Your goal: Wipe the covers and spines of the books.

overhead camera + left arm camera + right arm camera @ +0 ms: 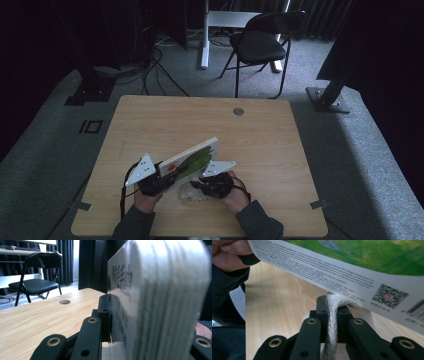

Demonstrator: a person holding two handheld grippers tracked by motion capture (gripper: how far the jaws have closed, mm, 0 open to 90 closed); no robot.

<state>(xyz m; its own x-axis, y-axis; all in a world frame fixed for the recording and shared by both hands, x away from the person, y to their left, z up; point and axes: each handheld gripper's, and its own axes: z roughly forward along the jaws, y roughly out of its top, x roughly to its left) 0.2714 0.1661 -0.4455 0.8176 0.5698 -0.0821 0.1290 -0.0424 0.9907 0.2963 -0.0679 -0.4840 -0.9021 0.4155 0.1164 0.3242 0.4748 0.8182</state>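
Note:
A flat pack of paper towels, white with a green leaf print, is held tilted above the near middle of the wooden table. My left gripper is shut on the pack's near left end; in the left gripper view its jaws clamp the pack edge-on. A white embossed tissue hangs out under the pack. My right gripper is shut on this tissue, just below the pack's printed underside. In the high view the right gripper sits beside the left one.
A round cable hole lies at the table's far edge. A black folding chair stands beyond the table, with cables and stand feet on the grey carpet. The person's left hand is close to the right gripper.

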